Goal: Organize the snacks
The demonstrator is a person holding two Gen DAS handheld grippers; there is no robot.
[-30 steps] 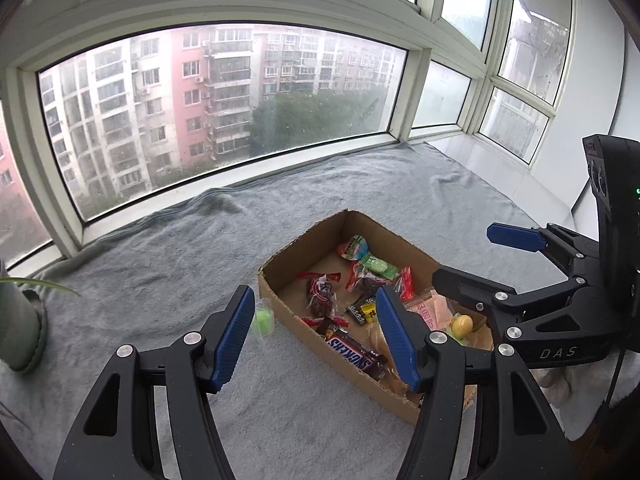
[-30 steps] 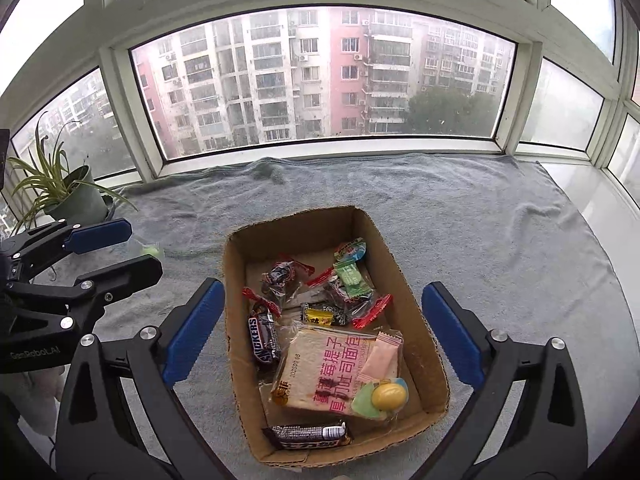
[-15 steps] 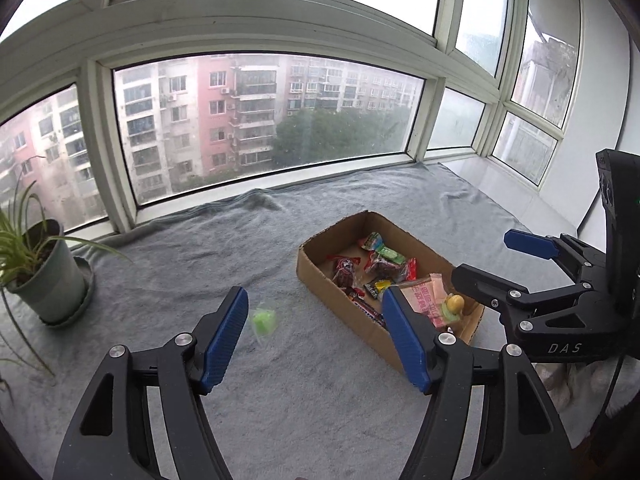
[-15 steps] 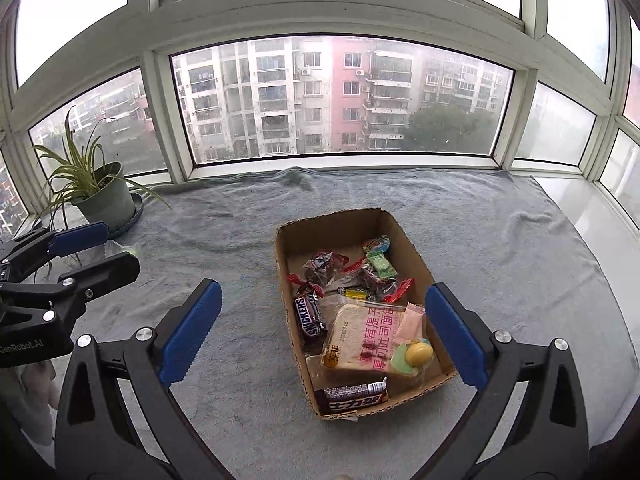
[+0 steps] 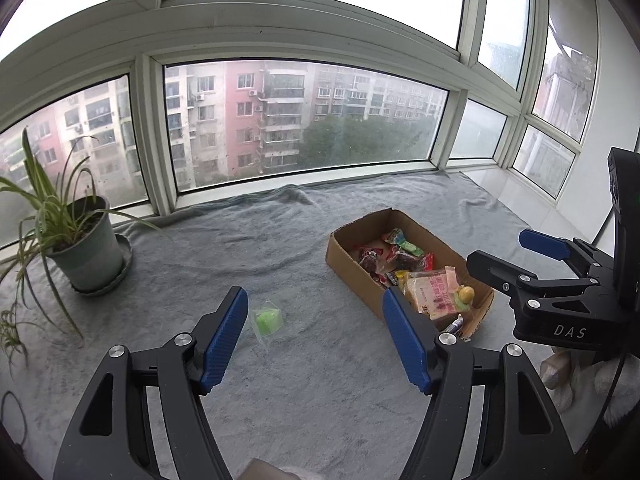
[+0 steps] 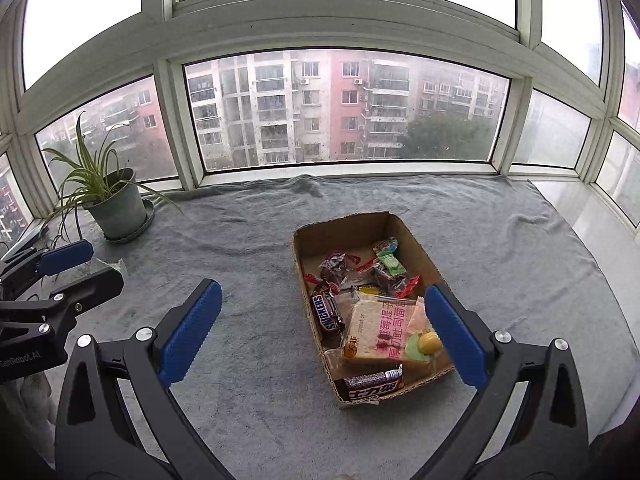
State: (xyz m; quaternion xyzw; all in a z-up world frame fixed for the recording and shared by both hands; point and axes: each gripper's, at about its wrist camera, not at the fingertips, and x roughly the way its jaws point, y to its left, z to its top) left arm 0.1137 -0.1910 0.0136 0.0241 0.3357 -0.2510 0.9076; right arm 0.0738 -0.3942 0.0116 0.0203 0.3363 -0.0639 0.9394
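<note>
An open cardboard box (image 6: 302,240) (image 5: 340,252) sits on the grey cloth and holds several wrapped snacks: a Snickers bar (image 6: 327,312), a bread pack (image 6: 380,330), a yellow candy (image 6: 429,342) and red and green sweets. A green candy in clear wrap (image 5: 267,320) lies on the cloth left of the box, just ahead of my left gripper (image 5: 316,338), which is open and empty. My right gripper (image 6: 320,330) is open and empty, held above the near end of the box.
A potted spider plant (image 5: 84,248) (image 6: 116,208) stands at the far left by the window. The grey cloth (image 6: 248,240) covers the whole sill. A bare white ledge (image 6: 592,212) runs along the right. Windows close off the back.
Both grippers have pulled back and risen from the box, so it looks smaller and farther. The plant has come into view. The green candy stays on the cloth.
</note>
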